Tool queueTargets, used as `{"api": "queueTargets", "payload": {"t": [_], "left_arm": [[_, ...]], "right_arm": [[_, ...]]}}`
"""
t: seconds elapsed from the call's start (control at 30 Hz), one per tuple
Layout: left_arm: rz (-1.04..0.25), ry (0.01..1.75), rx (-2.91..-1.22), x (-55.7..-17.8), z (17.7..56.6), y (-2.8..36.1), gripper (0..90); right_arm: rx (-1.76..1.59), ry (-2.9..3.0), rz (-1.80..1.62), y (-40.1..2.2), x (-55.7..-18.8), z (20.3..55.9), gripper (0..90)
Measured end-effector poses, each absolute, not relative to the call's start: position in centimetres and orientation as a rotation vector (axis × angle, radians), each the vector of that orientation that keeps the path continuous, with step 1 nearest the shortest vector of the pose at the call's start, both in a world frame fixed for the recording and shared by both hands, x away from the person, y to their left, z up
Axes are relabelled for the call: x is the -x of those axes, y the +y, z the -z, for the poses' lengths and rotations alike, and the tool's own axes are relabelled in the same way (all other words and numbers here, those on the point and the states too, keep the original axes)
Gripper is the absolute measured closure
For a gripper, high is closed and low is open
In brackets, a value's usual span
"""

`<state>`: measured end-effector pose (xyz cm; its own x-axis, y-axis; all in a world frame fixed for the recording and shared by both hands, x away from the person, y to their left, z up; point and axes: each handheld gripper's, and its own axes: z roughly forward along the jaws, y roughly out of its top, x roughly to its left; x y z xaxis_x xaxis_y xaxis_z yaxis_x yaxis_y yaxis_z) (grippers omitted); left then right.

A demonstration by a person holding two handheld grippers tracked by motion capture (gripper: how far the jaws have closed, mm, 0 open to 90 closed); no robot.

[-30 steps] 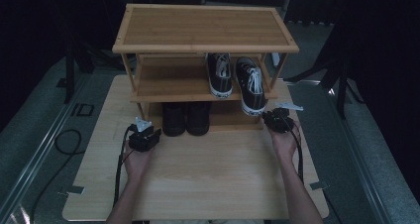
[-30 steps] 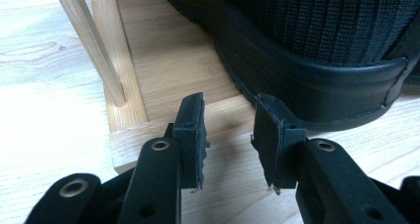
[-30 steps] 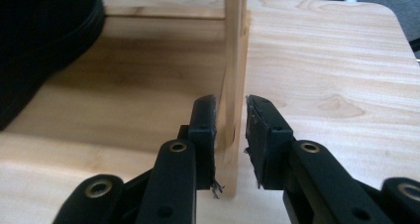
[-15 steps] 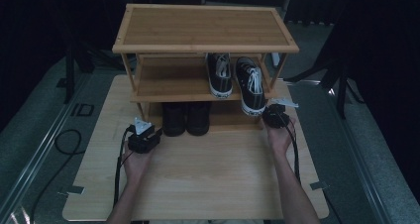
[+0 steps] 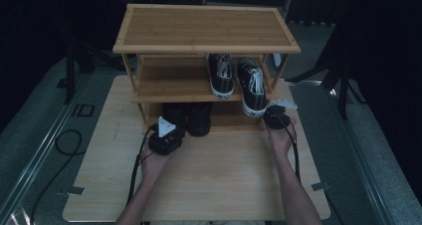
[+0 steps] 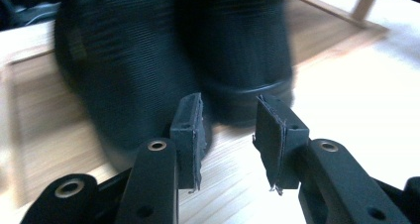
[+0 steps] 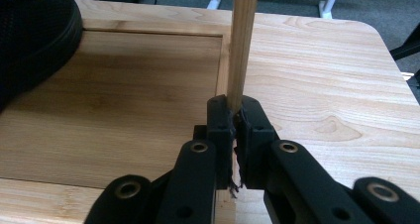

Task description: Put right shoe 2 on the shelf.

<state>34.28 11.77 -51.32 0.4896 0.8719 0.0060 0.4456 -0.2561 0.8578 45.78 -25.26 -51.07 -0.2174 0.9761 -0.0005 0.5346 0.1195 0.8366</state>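
The right claw (image 7: 236, 116) had just closed, its jaws clamped on the rack's front post (image 7: 242, 40) at the surface (image 5: 224, 180). The left claw (image 6: 228, 135) had been opening, jaws apart with nothing between, just before the black shoes (image 6: 163, 60) on the bottom shelf (image 7: 124, 105)

In the high view, at the left of the frame, the floor mat (image 5: 82, 110) beside the bench (image 5: 209, 185) bears two large dark marks that look like the letters "ID". Nothing else can be read: the shoes (image 5: 251, 85) on the rack's (image 5: 204, 31) middle shelf show no legible brand, and neither gripper view carries any lettering or number.
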Motion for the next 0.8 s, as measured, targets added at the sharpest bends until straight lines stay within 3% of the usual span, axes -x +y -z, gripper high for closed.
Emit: {"api": "queueTargets", "payload": {"t": [0.33,0.8], "left_arm": [[-0.582,0.995,-1.987,-34.6,52.8,6.1,63.0],[-0.516,0.984,-2.021,-35.7,55.1,2.0,62.2]], "right_arm": [[-1.46,1.822,-0.991,-25.3,-44.6,51.1,85.7],[-1.48,1.787,-0.992,-24.9,-42.1,51.3,85.5]]}}
